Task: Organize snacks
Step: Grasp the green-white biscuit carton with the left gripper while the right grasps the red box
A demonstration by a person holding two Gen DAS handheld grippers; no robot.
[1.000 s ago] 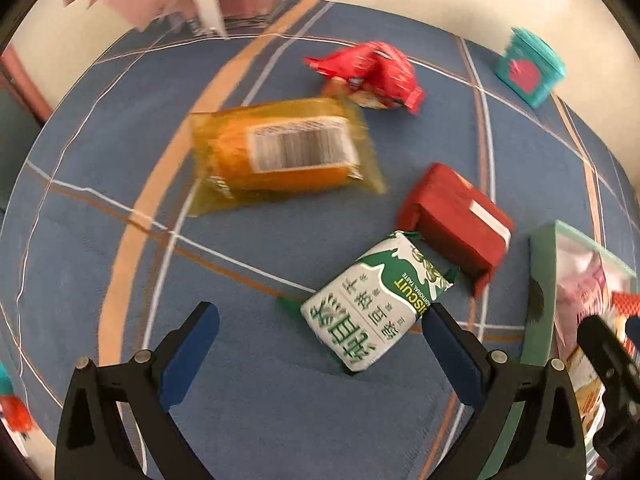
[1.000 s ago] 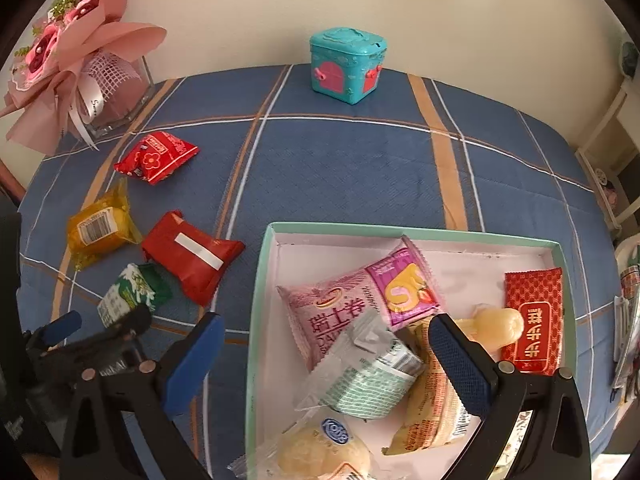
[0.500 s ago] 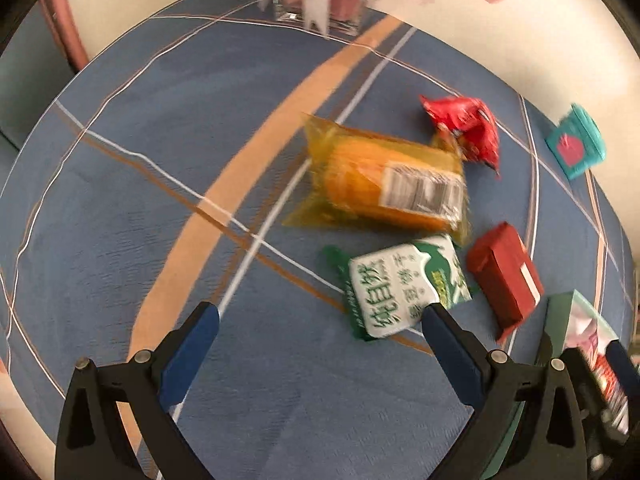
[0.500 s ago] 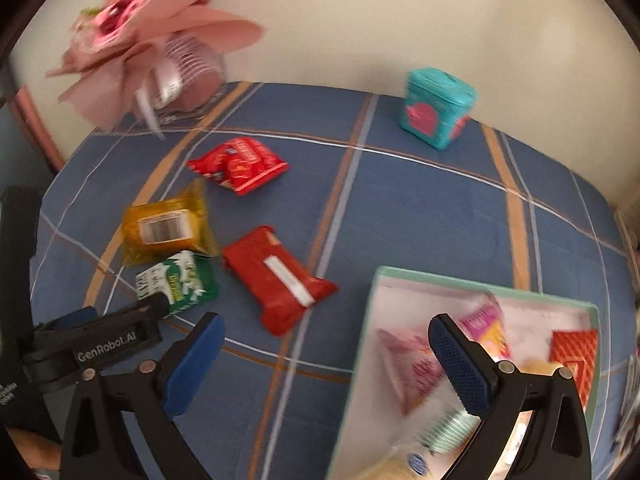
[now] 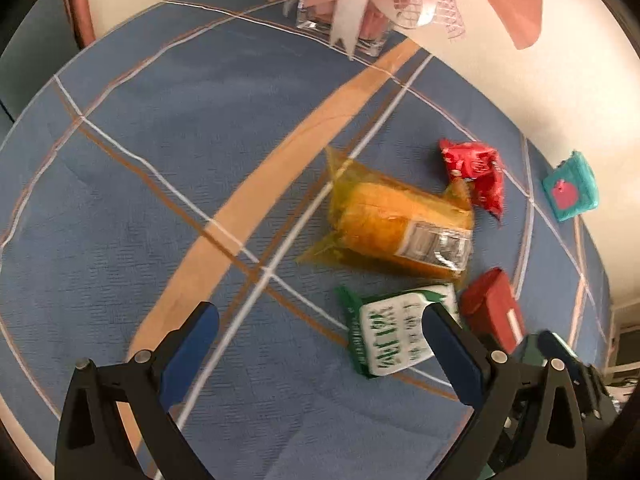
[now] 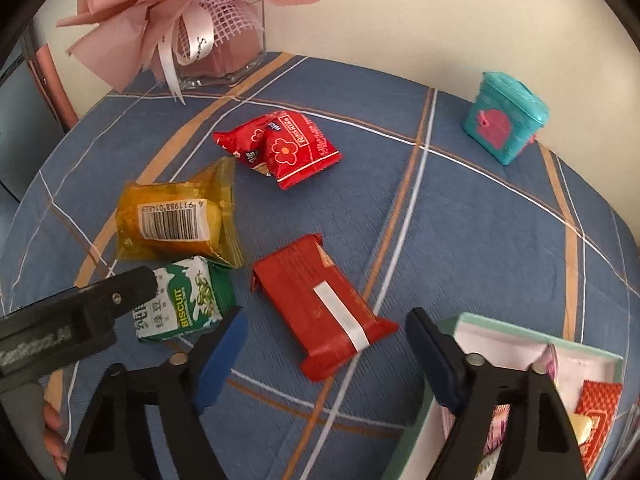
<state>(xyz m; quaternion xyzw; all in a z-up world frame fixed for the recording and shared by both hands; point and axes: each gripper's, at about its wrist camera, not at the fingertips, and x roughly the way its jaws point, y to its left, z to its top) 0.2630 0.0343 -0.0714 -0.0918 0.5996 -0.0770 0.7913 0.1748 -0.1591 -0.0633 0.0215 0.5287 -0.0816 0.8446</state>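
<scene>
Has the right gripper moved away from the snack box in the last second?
Yes. The right gripper has swung left: the mint-rimmed box that sat between its fingers is now at the lower right, and the dark red packet lies ahead.

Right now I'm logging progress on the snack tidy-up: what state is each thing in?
Left hand-held gripper: open, empty.
Right hand-held gripper: open, empty.
Green biscuit pack: sealed, flat on cloth.
Orange pack: sealed, barcode up.
Dark red pack: sealed, on cloth.
Bright red pack: crumpled, on cloth.
Box: open, holding snacks.
Teal tin: lid shut.
</scene>
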